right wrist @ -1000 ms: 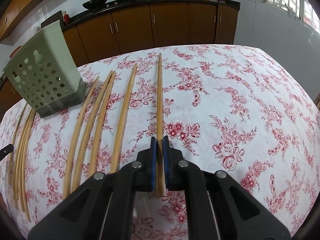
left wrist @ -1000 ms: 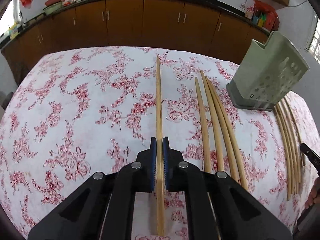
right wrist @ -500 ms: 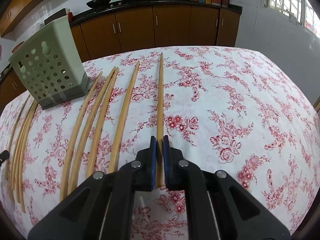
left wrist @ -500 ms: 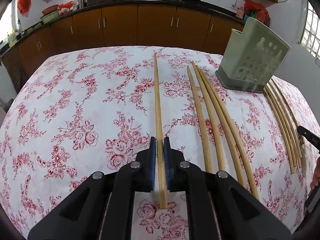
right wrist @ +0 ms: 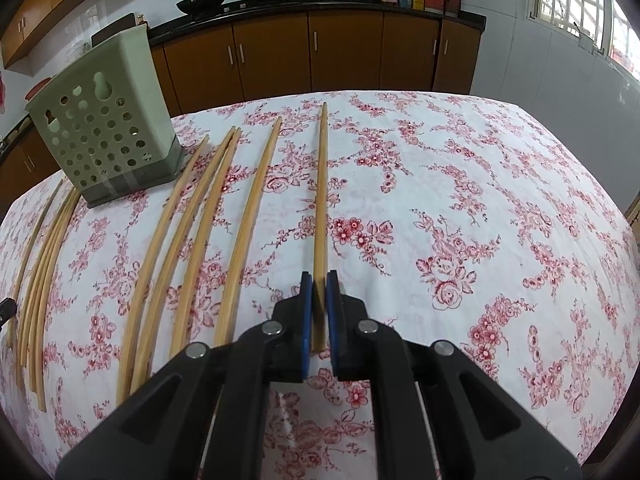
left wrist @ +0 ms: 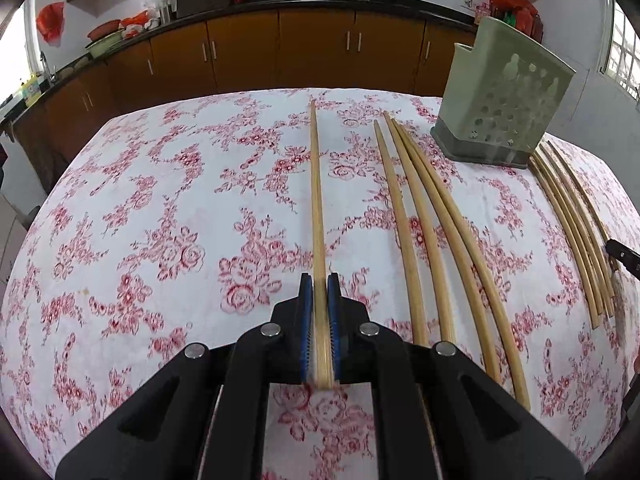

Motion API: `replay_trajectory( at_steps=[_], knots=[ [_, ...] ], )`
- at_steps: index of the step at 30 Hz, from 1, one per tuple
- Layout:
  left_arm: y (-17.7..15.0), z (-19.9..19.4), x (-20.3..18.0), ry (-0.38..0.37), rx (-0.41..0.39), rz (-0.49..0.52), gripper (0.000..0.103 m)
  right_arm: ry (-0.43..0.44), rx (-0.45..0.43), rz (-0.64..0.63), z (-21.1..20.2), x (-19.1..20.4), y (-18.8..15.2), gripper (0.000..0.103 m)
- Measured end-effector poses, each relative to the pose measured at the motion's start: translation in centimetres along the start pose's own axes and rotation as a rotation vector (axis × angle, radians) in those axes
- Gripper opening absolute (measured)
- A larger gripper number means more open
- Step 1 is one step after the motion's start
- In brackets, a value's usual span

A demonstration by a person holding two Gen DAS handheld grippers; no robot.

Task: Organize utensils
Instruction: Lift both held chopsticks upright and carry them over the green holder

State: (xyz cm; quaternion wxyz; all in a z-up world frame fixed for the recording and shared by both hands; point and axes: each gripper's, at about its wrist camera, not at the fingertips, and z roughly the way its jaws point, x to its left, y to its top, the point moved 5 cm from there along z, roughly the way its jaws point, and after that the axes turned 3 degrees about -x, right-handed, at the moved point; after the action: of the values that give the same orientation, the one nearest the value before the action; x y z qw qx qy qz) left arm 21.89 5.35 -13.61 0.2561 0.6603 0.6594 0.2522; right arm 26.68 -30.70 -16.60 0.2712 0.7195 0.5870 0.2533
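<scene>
My left gripper (left wrist: 319, 284) is shut on a long wooden chopstick (left wrist: 317, 196) that points away over the flowered tablecloth. To its right lie several loose chopsticks (left wrist: 436, 240), and further right another bundle (left wrist: 572, 224) beside the green perforated utensil holder (left wrist: 504, 112). My right gripper (right wrist: 319, 282) is shut on its own chopstick (right wrist: 321, 184), also pointing away. Left of that one lie several loose chopsticks (right wrist: 200, 240). The green holder (right wrist: 104, 128) stands at the far left, with a bundle of chopsticks (right wrist: 40, 272) near the table's left edge.
The table (left wrist: 140, 240) carries a white cloth with red roses. Brown kitchen cabinets (left wrist: 280, 48) with pans on the counter run behind it. The other gripper's dark tip (left wrist: 624, 254) shows at the right edge of the left wrist view. A window (right wrist: 576, 4) is at the right.
The left gripper has slid back along its chopstick, so the near end now sits inside the jaws, and the view has shifted so the holder stands further left. The right gripper has hardly moved.
</scene>
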Motion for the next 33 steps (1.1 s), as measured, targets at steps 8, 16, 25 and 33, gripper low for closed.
replay_trajectory(
  at_steps=[8, 16, 25, 33],
  knots=[
    [-0.2, -0.5, 0.0, -0.009, 0.022, 0.007, 0.007, 0.048, -0.045, 0.032, -2.2, -0.7, -0.2, 0.008],
    [1.9, -4.4, 0.8, -0.025, -0.090, -0.010, 0.007, 0.053, -0.173, 0.028, -6.5, -1.4, 1.9, 0.008],
    [6.4, -9.6, 1.6, -0.058, -0.284, -0.067, 0.007, 0.078, -0.317, 0.046, -10.5, -1.7, 5.2, 0.008],
    [9.9, -12.2, 1.8, -0.073, -0.388, -0.085, 0.007, 0.098, -0.388, 0.080, -12.3, -2.5, 8.0, 0.008]
  ],
)
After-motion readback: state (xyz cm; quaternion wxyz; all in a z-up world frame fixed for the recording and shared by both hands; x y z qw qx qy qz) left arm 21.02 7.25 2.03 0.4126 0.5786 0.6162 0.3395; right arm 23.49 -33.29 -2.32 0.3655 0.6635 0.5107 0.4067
